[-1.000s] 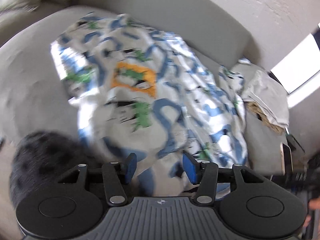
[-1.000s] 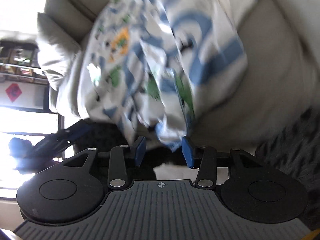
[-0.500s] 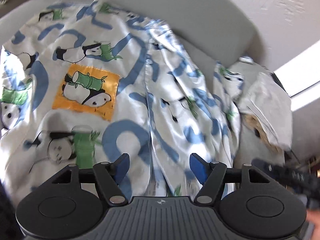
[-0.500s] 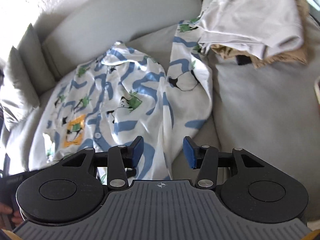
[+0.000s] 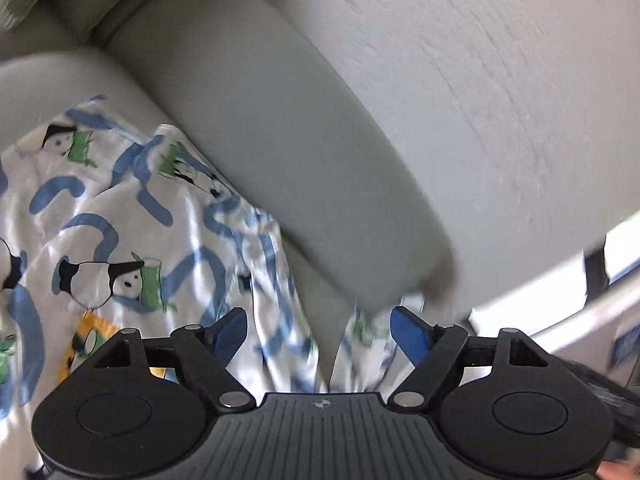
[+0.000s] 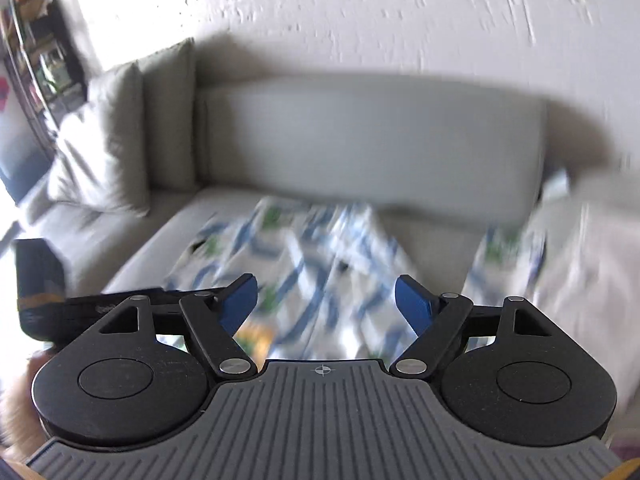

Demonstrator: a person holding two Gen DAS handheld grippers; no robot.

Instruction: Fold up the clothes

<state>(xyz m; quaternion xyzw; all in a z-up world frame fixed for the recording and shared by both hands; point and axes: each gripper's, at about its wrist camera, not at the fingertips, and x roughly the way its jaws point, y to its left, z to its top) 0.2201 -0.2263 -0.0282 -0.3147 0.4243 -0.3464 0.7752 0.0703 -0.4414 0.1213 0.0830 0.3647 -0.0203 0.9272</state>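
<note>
A panda-print pajama shirt [image 5: 120, 240] lies spread on the grey sofa [image 6: 360, 148] seat. Left gripper [image 5: 320, 332] and right gripper [image 6: 325, 300] hover above it, jaws spread, grasping nothing.

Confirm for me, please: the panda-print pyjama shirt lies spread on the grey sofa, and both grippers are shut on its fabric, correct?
Not quite. The panda-print pyjama shirt does lie on the grey sofa, but both wrist views show the left gripper and the right gripper open, holding nothing.

black grippers [image 5: 320, 330]; blue fingertips [image 6: 239, 307]
</note>
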